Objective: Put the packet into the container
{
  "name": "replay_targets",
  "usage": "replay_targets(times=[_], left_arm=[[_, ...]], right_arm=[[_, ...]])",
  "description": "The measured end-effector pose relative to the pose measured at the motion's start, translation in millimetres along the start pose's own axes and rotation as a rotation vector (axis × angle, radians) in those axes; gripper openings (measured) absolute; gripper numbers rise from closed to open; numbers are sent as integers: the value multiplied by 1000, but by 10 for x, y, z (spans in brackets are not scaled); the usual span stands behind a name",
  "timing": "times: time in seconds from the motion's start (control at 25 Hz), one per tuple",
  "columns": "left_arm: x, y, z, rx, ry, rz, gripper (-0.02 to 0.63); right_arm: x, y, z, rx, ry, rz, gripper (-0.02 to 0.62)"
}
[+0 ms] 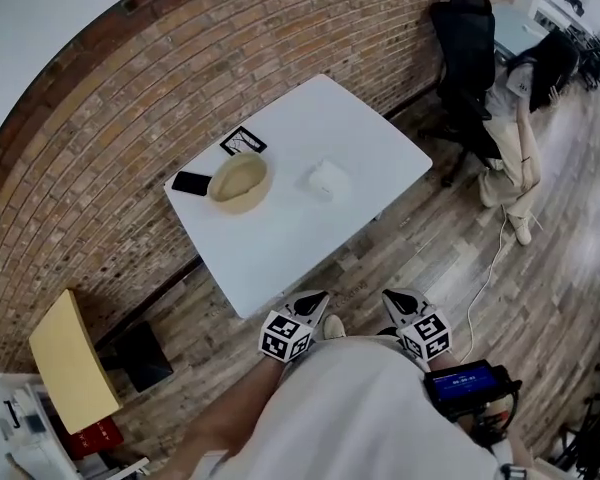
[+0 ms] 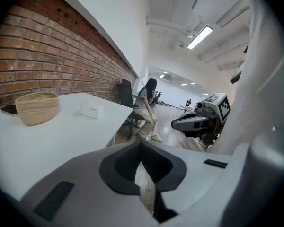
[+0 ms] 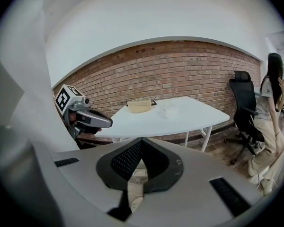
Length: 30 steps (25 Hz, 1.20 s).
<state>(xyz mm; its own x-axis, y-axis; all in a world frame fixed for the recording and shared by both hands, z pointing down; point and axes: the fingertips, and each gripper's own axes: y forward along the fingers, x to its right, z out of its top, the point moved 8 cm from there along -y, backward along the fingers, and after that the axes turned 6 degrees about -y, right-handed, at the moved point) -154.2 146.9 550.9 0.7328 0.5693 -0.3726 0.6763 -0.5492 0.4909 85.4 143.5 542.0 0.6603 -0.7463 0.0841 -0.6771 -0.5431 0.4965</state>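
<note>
Lying flat on the white table (image 1: 310,253) is the small white packet (image 1: 328,179), out in the open. It is not in the container (image 1: 239,181), a round woven bowl that sits near it, to its left in my head view, with a gap between them. A black phone (image 1: 190,183) lies right beside the bowl on its other side, and a black-and-white card (image 1: 243,141) lies close by, toward the brick wall (image 1: 100,168).

I hold both tools low, off the near edge of the table, well apart from the packet. My left hand-held gripper (image 1: 310,302) has its jaws pressed together with nothing in them. My right hand-held gripper (image 1: 400,301) is closed up and empty too.

Past the table, a person (image 1: 515,118) is next to a black chair (image 1: 467,48).
</note>
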Motion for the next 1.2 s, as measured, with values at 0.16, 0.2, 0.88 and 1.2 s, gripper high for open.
replay_targets(times=[0.16, 0.2, 0.88, 1.2], left_arm=[[-158, -62, 39, -5, -9, 20, 9], [-181, -73, 44, -4, -13, 24, 9], [-672, 329, 509, -14, -28, 118, 9], [-875, 756, 905, -31, -29, 157, 11]], right_arm=[[40, 174, 173, -2, -18, 11, 6], [41, 202, 208, -3, -23, 17, 6], [795, 1005, 562, -6, -54, 135, 7], [1317, 1351, 744, -20, -59, 193, 7]])
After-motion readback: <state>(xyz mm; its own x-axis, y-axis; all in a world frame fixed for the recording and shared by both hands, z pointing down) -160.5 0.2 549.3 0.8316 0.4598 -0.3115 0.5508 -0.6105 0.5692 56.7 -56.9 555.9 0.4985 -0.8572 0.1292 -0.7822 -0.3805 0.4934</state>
